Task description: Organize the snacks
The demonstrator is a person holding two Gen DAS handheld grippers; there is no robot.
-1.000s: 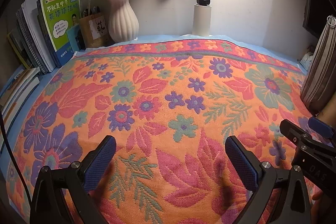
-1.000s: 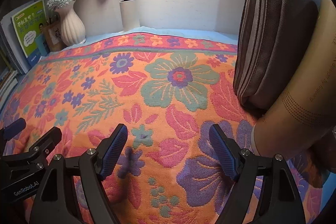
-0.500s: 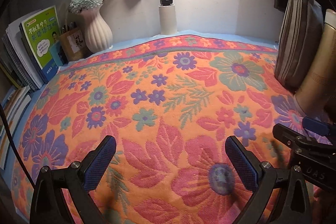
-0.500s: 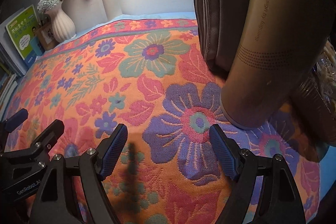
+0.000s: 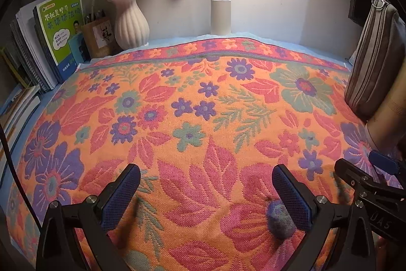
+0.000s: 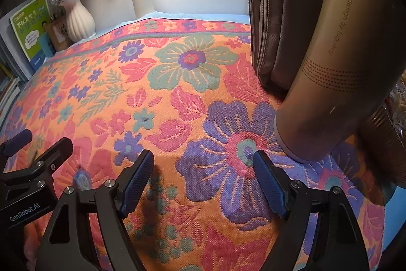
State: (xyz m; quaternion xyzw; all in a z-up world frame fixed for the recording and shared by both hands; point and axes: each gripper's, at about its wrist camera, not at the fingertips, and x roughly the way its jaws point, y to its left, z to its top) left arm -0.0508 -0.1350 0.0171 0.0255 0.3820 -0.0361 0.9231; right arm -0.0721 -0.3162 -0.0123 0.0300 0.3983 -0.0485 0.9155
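Observation:
My left gripper [image 5: 206, 191] is open and empty, low over the orange floral cloth [image 5: 198, 103]. My right gripper [image 6: 204, 180] is open and empty over a purple flower on the same cloth, just left of a tan vacuum bottle [image 6: 337, 62]. Clear crinkly wrappers [image 6: 398, 103] show at the far right edge behind the bottle; their contents are hidden. The right gripper shows at the right edge of the left wrist view [image 5: 368, 179], and the left gripper shows at the left edge of the right wrist view [image 6: 28, 156].
A grey zip pouch [image 5: 373, 60] leans against the bottle on the right. A white ribbed vase [image 5: 130, 22] with flowers, a lamp post [image 5: 220, 14] and upright books [image 5: 63, 27] line the back and left. A brown cup [image 6: 385, 144] stands beside the bottle.
Both grippers have shifted right from a second ago, bringing the bottle and pouch closer in the right view. In the last half second the left view swung back slightly left. Both stay open.

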